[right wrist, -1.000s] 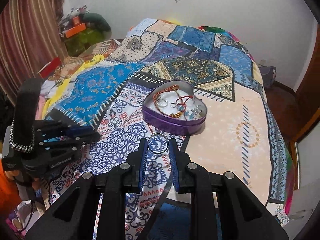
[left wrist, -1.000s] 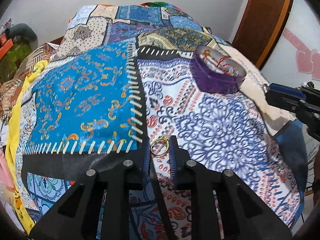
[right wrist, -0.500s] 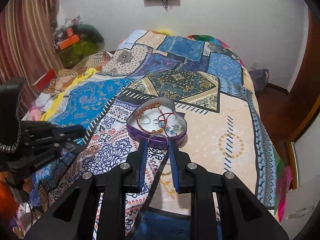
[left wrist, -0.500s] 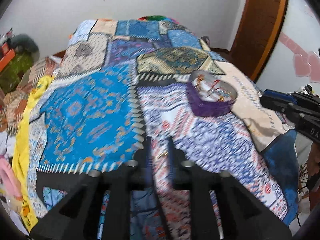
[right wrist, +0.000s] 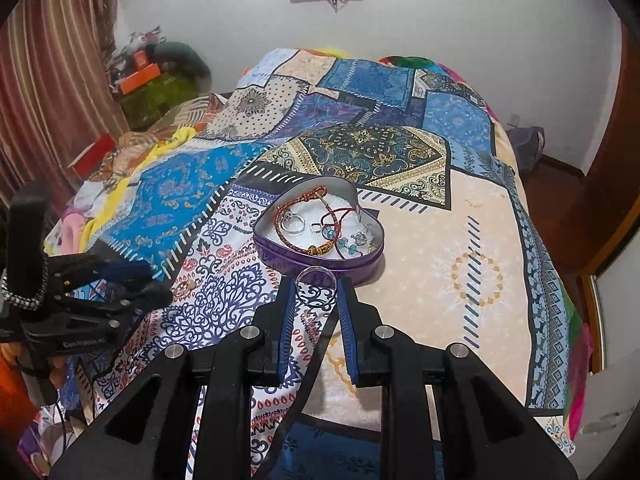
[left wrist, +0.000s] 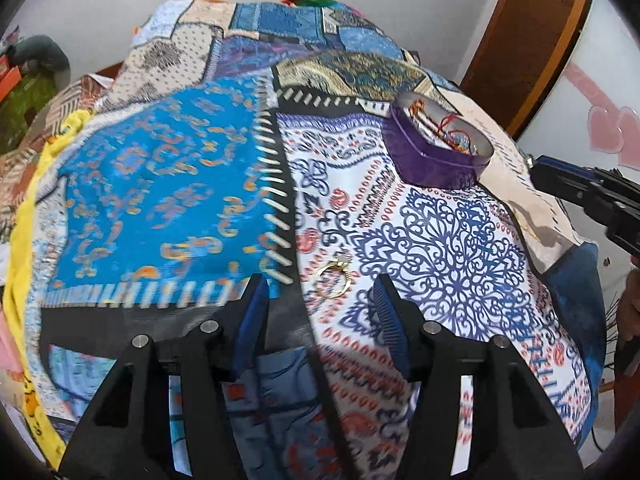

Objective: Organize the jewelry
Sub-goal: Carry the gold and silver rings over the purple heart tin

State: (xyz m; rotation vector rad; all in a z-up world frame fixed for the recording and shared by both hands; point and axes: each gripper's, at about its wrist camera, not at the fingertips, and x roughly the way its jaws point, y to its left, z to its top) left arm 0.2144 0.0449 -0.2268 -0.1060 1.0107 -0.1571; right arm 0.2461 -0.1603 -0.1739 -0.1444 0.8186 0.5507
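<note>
Patchwork-covered bed (right wrist: 472,240), white walls (right wrist: 460,20)

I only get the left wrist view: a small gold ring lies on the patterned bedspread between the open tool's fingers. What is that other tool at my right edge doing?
Observer: The right tool is shut on a thin silver ring.
Operator: Where is it holding that?
Observer: Just at the near wall of the purple heart-shaped tin.
Operator: What's in the tin?
Observer: A braided red-and-gold bracelet, a wide silver ring and blue beads on a white lining.
</note>
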